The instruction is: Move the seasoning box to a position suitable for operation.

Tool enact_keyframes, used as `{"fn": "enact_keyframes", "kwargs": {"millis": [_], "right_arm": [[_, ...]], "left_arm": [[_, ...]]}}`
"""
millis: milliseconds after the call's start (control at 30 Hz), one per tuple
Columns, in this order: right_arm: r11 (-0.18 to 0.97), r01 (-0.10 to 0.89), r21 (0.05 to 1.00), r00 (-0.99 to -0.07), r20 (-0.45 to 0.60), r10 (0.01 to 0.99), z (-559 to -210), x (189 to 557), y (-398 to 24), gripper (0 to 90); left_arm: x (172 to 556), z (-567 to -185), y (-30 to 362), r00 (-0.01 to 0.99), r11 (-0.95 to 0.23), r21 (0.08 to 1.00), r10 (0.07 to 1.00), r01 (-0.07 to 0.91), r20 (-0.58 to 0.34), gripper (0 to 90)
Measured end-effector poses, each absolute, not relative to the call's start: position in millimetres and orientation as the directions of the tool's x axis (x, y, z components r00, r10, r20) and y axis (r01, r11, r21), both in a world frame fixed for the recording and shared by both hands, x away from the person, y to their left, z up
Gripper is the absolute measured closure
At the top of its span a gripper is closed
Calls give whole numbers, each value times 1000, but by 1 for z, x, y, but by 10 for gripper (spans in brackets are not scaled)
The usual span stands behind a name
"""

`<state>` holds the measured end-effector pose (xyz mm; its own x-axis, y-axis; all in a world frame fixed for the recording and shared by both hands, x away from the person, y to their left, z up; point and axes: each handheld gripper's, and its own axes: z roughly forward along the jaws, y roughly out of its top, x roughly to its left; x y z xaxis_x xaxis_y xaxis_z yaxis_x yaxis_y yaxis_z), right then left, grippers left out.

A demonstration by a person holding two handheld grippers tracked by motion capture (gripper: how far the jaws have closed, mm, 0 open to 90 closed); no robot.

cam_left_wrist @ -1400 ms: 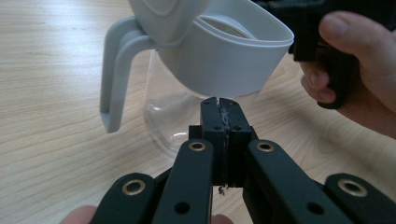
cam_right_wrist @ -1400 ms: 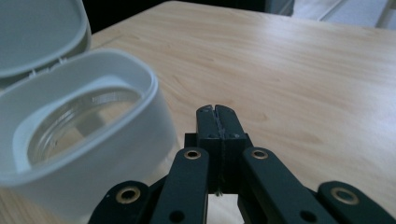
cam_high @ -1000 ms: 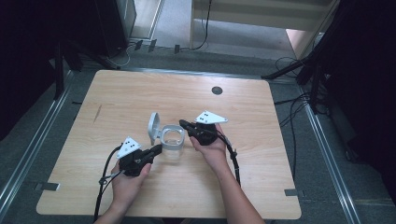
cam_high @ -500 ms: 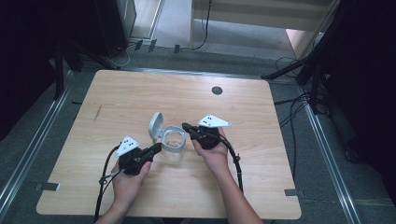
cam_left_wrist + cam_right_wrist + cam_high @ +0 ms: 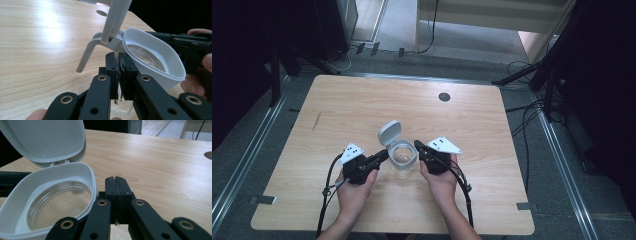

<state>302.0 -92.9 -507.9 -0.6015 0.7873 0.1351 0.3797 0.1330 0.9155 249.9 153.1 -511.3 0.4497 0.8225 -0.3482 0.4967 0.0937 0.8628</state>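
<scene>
Each black gripper, left gripper [image 5: 379,158] and right gripper [image 5: 419,148], carries a grey three-cornered plate on top, brass-coloured rivets along its linkage arms, ribbed jaw pads and a trailing black cable.

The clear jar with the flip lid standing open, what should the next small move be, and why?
Probably bring the right claw up to the raised lid and tip it down over the jar's white collar. The lid stands open on its hinge, the left claw sits against the jar's side as if steadying it, and the right one looks shut beside the rim, holding nothing.
</scene>
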Motion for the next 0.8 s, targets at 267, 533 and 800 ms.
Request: {"fn": "enact_keyframes", "kwargs": {"millis": [267,533,800], "right_arm": [[152,373,915,-643,137,754,-508,289,-104,900],[155,373,915,-655,142,742,-509,283,-106,900],[158,371,915,-672,147,726,-509,275,-103,900]], "left_arm": [[233,-513,146,478,35,863,820,505,-313,899],[236,-517,144,469,39,858,825,512,-317,900],[247,-515,152,448,67,852,828,520,-339,895]]}}
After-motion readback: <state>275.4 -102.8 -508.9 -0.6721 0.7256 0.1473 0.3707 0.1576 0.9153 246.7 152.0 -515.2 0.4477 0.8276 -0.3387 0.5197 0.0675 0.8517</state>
